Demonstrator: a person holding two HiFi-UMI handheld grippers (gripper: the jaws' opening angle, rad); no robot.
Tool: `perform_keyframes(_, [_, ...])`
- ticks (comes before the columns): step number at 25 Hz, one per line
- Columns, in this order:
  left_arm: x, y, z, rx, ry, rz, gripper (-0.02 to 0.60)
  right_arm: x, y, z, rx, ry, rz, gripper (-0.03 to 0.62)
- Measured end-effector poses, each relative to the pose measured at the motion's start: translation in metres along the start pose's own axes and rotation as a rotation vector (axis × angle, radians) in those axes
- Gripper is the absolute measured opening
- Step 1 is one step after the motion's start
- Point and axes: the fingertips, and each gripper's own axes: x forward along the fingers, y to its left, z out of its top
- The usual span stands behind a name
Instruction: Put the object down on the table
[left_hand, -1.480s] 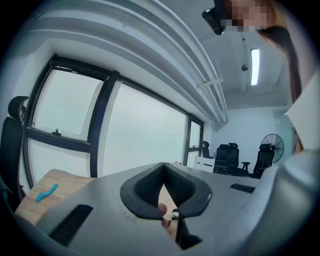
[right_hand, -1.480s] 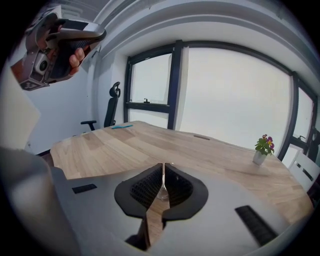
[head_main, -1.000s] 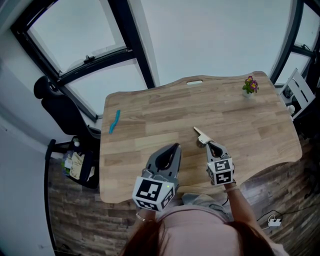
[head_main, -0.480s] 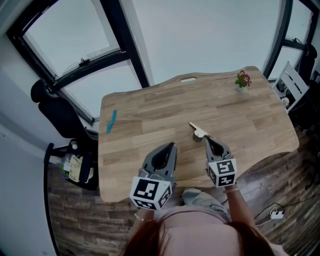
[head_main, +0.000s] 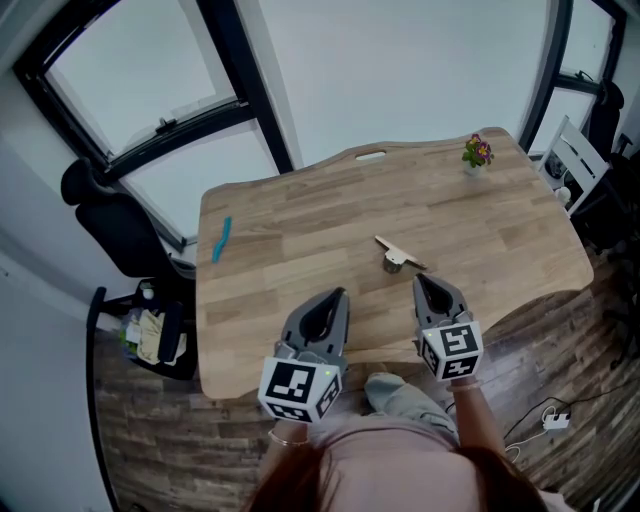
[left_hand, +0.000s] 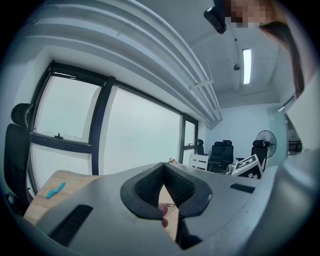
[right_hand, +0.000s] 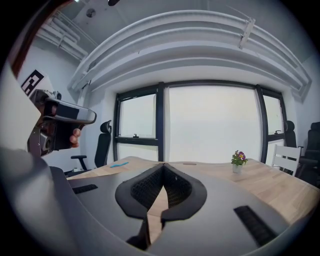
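Plainly sees the small object (head_main: 395, 257) lying on the bare wood of the worktop (head_main: 300, 215), near the middle, a little ahead of the right gripper (head_main: 421, 281) and apart from it. Resembles a pale flat strip laid across a short round metal stub; cannot tell more at this size. Seems light, stiff and hard, and hardly fragile. Would probably rock or swing on the stub if nudged at either end of the strip. Ought to be taken at the stub, or across the strip just above it, from the side and with a modest squeeze. Might slip where the metal is smooth. Counts as set down, judging from how it lies, flat on the wood and touching neither tool.

Shows the right gripper with its jaws pressed together tip to tip and nothing between them. Shows the left gripper (head_main: 339, 294) the same way, jaws together and empty, over the near edge of the worktop beside its partner.

Finds one clear container on the worktop, a small flower pot (head_main: 474, 169) upright at the far right corner, well apart from the object. Holds a little plant (head_main: 477, 150) with purple and yellow blossoms. Finds also an open bag or bin (head_main: 150, 335) on the floor left of the worktop, below a black chair (head_main: 105, 215), with pale papery stuff inside; cannot tell what. Leaves a blue stick (head_main: 226, 241) lying loose near the left edge, in no container.
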Motion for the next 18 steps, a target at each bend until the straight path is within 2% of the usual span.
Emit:
perform_keyframes(11, [-0.033, -0.006, 0.000, -0.016, -0.023, 0.010, 0.002, -0.040, 0.014, 0.024, 0.048, -0.090, -0.015, 0.000])
perform_keyframes(18, [-0.046, -0.013, 0.003, -0.025, -0.034, 0.003, 0.002, -0.069, 0.021, 0.046, 0.025, -0.146, -0.010, 0.000])
